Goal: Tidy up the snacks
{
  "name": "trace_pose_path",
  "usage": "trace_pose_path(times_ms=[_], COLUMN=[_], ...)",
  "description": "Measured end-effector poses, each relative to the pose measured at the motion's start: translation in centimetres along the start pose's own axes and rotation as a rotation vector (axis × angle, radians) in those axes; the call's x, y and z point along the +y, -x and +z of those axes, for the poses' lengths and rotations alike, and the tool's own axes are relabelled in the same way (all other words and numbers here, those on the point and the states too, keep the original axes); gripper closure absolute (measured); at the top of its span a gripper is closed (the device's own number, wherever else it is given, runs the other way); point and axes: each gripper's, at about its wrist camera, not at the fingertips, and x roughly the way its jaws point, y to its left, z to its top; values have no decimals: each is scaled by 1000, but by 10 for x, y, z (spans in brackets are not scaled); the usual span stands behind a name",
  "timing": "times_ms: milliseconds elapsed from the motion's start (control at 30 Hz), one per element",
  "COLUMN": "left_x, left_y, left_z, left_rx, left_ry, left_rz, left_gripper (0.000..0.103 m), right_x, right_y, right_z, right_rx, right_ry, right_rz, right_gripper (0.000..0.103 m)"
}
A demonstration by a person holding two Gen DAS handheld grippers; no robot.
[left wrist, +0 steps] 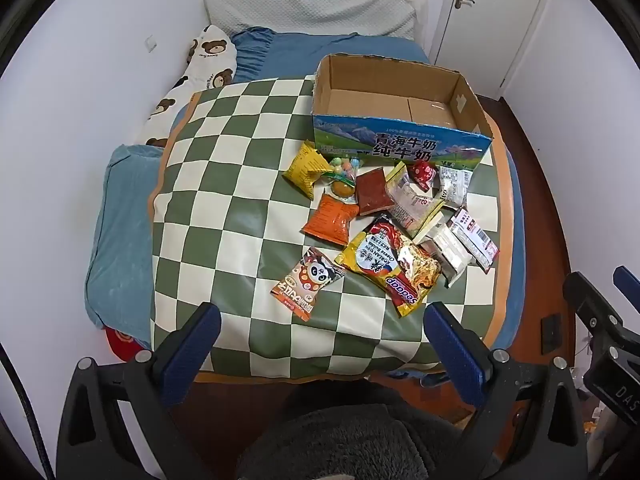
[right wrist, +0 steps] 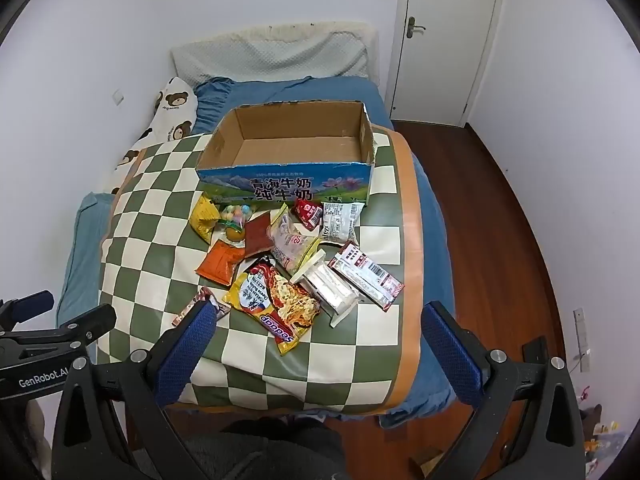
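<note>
Cardboard box (left wrist: 400, 92) stands empty beside scattered snack packets (left wrist: 384, 216) on the bed (left wrist: 248, 168); both tools, left tool (left wrist: 320, 344) and right tool (right wrist: 316, 344), released.

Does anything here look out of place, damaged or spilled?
Nothing is spilled. The cardboard box has a ragged, torn top edge and is empty, while all snack packets, such as the noodle packet, lie in a loose overlapping pile in front of it on the checkered mat.
</note>
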Motion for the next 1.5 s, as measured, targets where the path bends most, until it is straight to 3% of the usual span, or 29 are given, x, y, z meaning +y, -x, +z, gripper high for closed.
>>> trace_pose_path(times_ms=[1500], left_x=[-11], left_y=[16], left_z=[-2], left_rx=[-18], left_ry=[-4], left_rz=[-4], left_gripper=[0], right_x=[-2], right_y=[11], right_z=[-6], right_rx=[-7], right_ry=[-8], right_rz=[20], right_gripper=[0])
